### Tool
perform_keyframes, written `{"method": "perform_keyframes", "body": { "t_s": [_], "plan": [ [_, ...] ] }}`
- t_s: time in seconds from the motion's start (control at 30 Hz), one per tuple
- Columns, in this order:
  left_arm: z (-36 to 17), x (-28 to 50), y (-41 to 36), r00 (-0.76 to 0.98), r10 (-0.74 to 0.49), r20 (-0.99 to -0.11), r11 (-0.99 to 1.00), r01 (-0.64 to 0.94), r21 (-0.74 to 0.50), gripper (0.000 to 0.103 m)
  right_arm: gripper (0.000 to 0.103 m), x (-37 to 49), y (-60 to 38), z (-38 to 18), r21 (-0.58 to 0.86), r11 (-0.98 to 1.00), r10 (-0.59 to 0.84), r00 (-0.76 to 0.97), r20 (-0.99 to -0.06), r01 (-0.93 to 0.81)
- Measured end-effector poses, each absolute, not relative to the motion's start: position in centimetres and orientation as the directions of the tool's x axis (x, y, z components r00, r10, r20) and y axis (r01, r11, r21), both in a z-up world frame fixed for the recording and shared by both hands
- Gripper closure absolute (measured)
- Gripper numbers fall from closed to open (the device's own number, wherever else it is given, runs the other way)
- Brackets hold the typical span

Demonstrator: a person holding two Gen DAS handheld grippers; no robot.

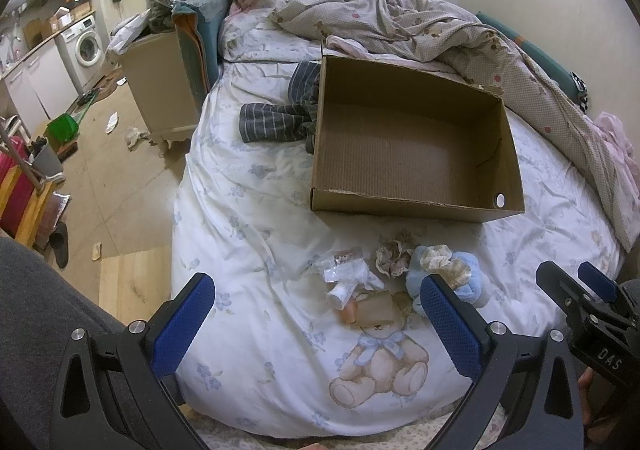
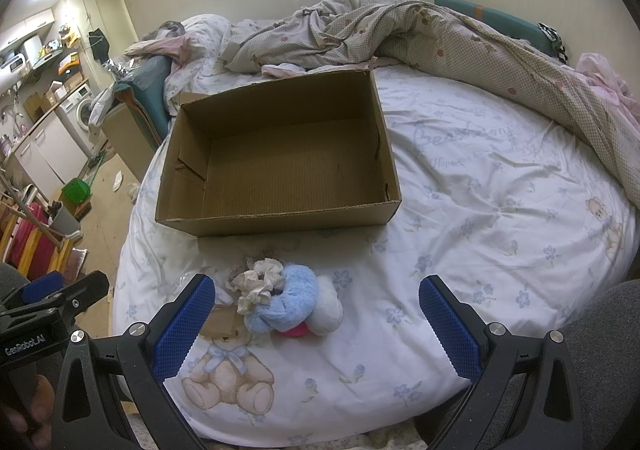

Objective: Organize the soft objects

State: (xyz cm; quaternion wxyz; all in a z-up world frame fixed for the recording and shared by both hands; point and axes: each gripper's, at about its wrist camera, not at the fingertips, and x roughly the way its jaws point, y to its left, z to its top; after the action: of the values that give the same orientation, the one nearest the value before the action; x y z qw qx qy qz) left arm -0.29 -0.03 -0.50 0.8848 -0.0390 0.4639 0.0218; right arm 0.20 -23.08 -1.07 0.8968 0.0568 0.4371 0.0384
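Note:
An empty brown cardboard box [image 1: 408,154] [image 2: 280,166] lies open on the white bed. In front of it lies a small heap of soft scrunchies: a fluffy blue one [image 2: 280,302] [image 1: 468,282], a cream lace one [image 2: 256,284] [image 1: 440,256], a white fluffy one [image 2: 326,308], a pink one [image 2: 294,330], and a floral one [image 1: 394,256]. A clear plastic packet [image 1: 344,274] and small brown card [image 1: 378,308] lie beside them. My left gripper [image 1: 316,314] is open just before the heap. My right gripper [image 2: 316,314] is open around the heap's near side, touching nothing.
Grey striped clothes [image 1: 280,114] lie left of the box. A crumpled patterned duvet [image 2: 460,38] covers the bed's back and right. A bedside cabinet [image 1: 160,82], washing machine [image 1: 86,40] and floor clutter sit to the left.

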Motion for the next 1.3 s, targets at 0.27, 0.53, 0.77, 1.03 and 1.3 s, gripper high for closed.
{"method": "perform_keyframes", "body": {
  "t_s": [0.27, 0.53, 0.77, 1.03, 1.3],
  "plan": [
    [-0.24, -0.41, -0.33, 0.571, 0.01, -0.821, 0.997, -0.069, -0.036, 0.0, 0.0, 0.21, -23.0, -1.0, 0.134, 0.991, 0.119, 0.615, -0.779, -0.021],
    [-0.2, -0.42, -0.38, 0.57, 0.01, -0.821, 0.997, -0.07, -0.037, 0.0, 0.0, 0.22, -22.98, -1.01, 0.134, 0.991, 0.119, 0.614, -0.78, -0.021],
    [-0.27, -0.42, -0.47, 0.566, 0.007, -0.824, 0.997, -0.069, -0.039, 0.0, 0.0, 0.21, -22.98, -1.0, 0.134, 0.991, 0.118, 0.615, -0.78, -0.02],
    [-0.34, -0.46, -0.56, 0.563, 0.002, -0.827, 0.997, -0.068, -0.044, 0.0, 0.0, 0.21, -22.99, -1.03, 0.135, 0.991, 0.119, 0.614, -0.781, -0.02],
    [-0.52, -0.39, -0.27, 0.55, -0.006, -0.835, 0.996, -0.073, -0.055, 0.0, 0.0, 0.27, -23.16, -1.2, 0.143, 0.989, 0.132, 0.607, -0.784, -0.03]
  ]
}}
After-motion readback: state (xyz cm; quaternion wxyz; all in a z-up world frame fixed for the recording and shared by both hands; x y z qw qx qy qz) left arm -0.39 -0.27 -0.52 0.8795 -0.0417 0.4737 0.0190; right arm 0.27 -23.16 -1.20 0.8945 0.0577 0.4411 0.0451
